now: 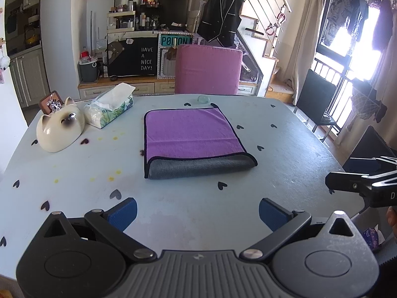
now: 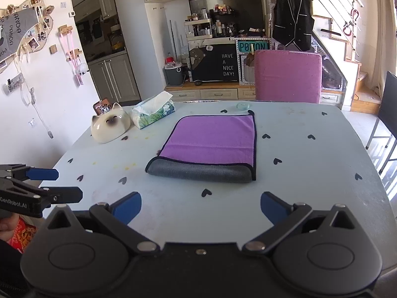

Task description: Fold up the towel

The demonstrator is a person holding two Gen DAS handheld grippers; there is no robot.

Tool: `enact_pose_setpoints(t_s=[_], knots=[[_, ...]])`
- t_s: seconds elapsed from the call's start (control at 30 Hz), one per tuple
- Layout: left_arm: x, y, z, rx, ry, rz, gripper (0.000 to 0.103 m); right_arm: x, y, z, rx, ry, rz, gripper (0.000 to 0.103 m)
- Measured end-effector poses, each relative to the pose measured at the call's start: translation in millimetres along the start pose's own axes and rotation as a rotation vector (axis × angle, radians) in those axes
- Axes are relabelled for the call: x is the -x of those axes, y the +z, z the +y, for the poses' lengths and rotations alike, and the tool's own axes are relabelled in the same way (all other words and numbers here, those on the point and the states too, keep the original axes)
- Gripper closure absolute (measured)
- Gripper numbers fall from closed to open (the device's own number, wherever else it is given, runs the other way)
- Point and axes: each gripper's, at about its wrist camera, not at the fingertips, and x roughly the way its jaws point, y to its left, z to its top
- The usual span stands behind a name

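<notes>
The one towel [image 1: 193, 139] lies folded over mid-table, straight ahead of both my tongs and well apart from them, its grey folded edge facing me and running side to side, parallel to the near edge. My left tongs [image 1: 197, 213] and right tongs [image 2: 201, 207] both gape wide, holding nothing; neither looks clearly nearer. Toward the far left corner of the table [image 2: 310, 191] sit one cat bowl [image 1: 59, 130] and one tissue pack [image 1: 109, 110].

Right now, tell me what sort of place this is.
Probably a lived-in home's dining area: a table holding a tissue box, a cluttered shelf by kitchen cabinets, and laundry drying at the window.
</notes>
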Motion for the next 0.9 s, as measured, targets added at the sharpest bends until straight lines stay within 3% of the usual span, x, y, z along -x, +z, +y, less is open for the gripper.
enact_pose_setpoints(t_s=[0.7, 0.9], knots=[[-97, 43, 31, 0.056, 0.024, -0.018, 0.0, -100, 26, -43, -0.011, -0.018, -0.072, 0.001], [-138, 45, 43, 0.071, 0.038, 0.012, 0.0, -136, 27, -50, 0.022, -0.016, -0.082, 0.001]])
